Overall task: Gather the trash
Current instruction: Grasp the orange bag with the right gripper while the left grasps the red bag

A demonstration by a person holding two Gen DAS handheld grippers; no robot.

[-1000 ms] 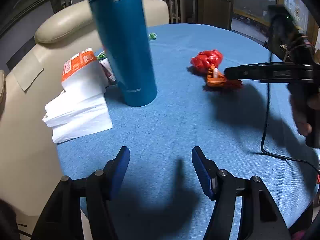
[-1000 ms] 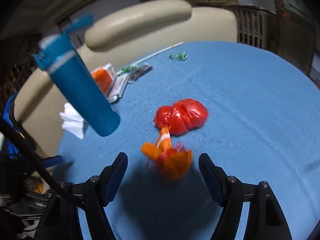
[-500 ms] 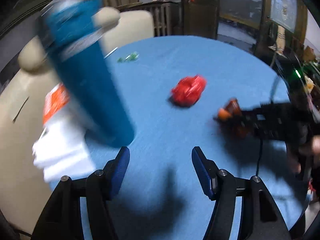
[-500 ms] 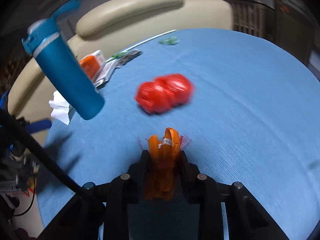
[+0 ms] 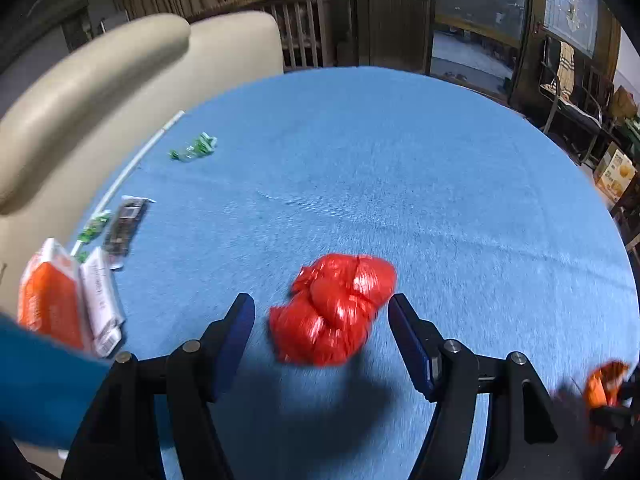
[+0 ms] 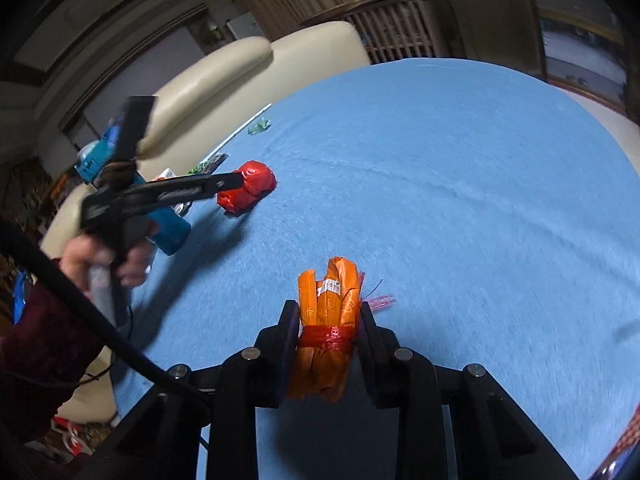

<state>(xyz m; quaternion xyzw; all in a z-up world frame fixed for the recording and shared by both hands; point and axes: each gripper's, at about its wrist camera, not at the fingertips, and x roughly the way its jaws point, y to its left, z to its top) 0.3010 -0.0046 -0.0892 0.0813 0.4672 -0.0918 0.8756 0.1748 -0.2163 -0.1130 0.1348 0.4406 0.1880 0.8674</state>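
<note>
Lower centre: the left gripper (image 5: 320,332), jaws opening, straddled the red bag (image 5: 334,314) untouched; the right gripper (image 6: 329,334) pinched the orange wrapper (image 6: 328,320). A shallow bite on the slippery bag might have slid off.

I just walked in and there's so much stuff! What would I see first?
Probably the crumpled red bag, bright on the blue tablecloth, lying between the opening fingers of the left gripper, which do not press it. Next, the orange wrapper bundle pinched tight in the right gripper, low in the right wrist view.
</note>
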